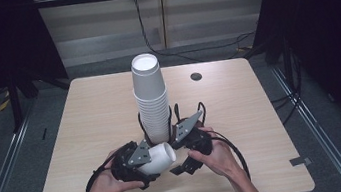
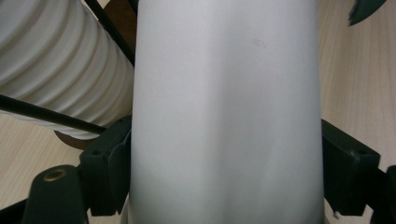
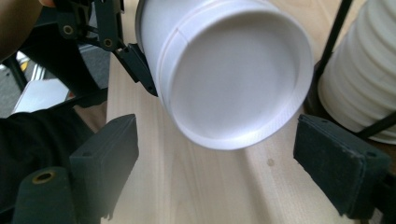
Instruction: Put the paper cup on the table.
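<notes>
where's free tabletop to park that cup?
Free: the left side of the table, between the cup stack and the left edge; the right side, past the small dark hole. Crowded: front centre, where both grippers, their cables and the held cup sit by the stack's base.

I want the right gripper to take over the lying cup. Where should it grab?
Probably at the cup's closed base end, which faces the right gripper. Come straight on with the open jaws either side of the base rim; the left gripper already clamps the wall behind it.
</notes>
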`<state>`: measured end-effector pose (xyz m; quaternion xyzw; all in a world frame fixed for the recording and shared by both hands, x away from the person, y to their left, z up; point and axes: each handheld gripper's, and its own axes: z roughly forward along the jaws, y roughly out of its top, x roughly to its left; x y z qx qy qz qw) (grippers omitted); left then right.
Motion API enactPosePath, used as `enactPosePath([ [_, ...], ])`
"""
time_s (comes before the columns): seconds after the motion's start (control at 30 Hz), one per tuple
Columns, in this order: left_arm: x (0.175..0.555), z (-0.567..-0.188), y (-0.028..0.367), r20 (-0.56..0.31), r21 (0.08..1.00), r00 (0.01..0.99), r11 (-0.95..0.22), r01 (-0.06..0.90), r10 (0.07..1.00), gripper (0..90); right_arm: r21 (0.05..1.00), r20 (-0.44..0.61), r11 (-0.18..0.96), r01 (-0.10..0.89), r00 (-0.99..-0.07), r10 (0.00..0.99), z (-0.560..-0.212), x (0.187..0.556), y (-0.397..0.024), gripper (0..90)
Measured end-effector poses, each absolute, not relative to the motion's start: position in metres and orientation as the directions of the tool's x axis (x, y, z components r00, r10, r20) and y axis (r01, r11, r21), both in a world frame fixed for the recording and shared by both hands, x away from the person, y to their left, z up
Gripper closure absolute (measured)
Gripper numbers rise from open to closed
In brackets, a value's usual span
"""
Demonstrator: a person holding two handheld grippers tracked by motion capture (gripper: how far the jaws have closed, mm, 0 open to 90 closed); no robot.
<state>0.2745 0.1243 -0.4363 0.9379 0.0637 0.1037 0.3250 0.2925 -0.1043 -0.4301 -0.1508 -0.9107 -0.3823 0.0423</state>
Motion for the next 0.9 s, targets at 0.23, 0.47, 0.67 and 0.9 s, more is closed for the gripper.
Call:
enactPosePath([
  [0.23,0.273,-0.438,0.118,0.165,0.570,0.975,-0.821,0.031,0.152,18.2,0.626,0.180,0.723,0.292,-0.956,0.231,-0.434,0.298,-0.096,14.1],
  [0.47,0.277,-0.444,0.115,0.141,0.552,0.980,-0.833,0.038,0.137,18.2,0.609,0.196,0.741,0.283,-0.959,0.205,-0.433,0.301,-0.091,15.9],
  [0.67,0.275,-0.440,0.110,0.159,0.545,0.979,-0.838,0.019,0.125,18.2,0.590,0.195,0.763,0.264,-0.964,0.183,-0.430,0.303,-0.085,17.1],
  [0.9,0.272,-0.440,0.109,0.167,0.533,0.980,-0.846,0.002,0.107,18.2,0.580,0.191,0.776,0.246,-0.968,0.164,-0.430,0.303,-0.080,21.7],
])
